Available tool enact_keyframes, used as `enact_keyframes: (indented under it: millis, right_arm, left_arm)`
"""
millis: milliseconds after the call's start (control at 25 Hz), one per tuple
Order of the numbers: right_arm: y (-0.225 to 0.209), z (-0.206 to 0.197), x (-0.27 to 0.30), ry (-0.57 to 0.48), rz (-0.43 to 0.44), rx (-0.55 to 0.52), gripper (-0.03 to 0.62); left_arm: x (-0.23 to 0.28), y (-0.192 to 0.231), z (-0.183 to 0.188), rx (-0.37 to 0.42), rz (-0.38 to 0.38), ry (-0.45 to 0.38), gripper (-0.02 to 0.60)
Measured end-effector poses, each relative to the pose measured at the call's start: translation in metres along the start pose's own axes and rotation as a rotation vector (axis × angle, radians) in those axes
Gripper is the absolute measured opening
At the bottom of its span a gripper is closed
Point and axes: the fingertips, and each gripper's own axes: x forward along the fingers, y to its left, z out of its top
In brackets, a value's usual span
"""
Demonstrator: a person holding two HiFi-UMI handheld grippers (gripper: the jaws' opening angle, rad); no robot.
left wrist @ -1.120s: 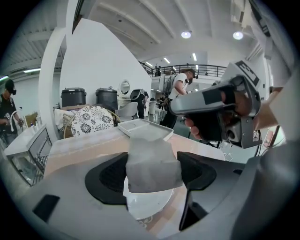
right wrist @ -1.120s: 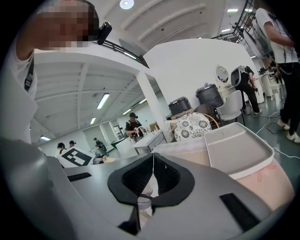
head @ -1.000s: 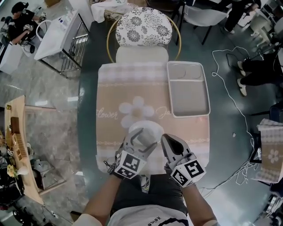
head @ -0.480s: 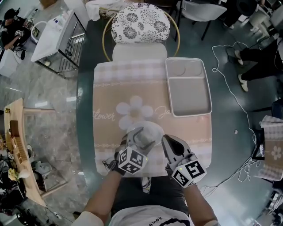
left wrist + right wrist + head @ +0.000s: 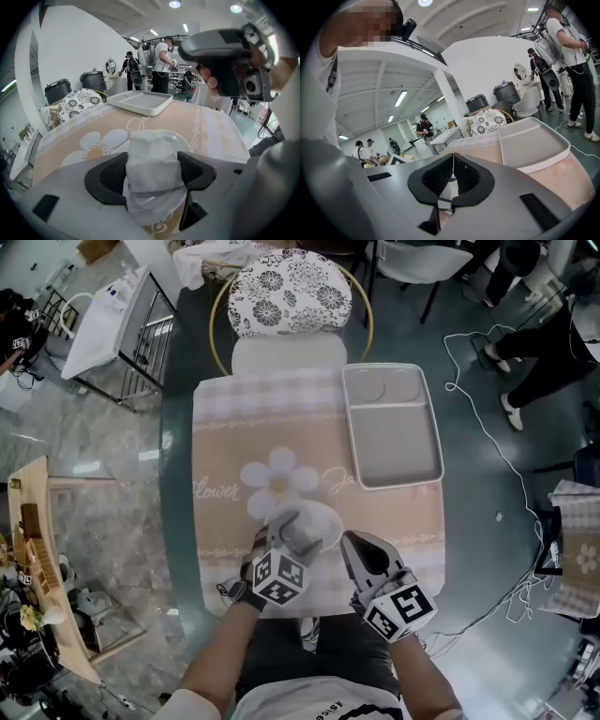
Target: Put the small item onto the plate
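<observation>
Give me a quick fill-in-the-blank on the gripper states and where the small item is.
The left gripper is ____ on the small white wrapped item. The right gripper, jaws together, holds ____. The item hangs above the small round ____ on the beige flower-print mat.
Missing: shut; nothing; plate.

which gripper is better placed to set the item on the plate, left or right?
Left. The left gripper is shut on the small white wrapped item, directly over the plate. The right gripper is shut with nothing in it and sits beside the plate, nearer the person.
</observation>
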Motion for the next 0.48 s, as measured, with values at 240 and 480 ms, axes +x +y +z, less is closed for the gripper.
enact_keyframes:
  millis: [240,480]
  right_arm:
    - [0.0,0.005,-0.003,0.011,0.0,0.002,0.015]
    - [0.005,0.014,-0.01,0.027,-0.001,0.002,0.015]
  left_arm:
    - [0.001,0.0,0.001,-0.001,-0.007,0.009,0.331]
    - [-0.007,0.001,0.004,0.016,0.002,0.001,0.331]
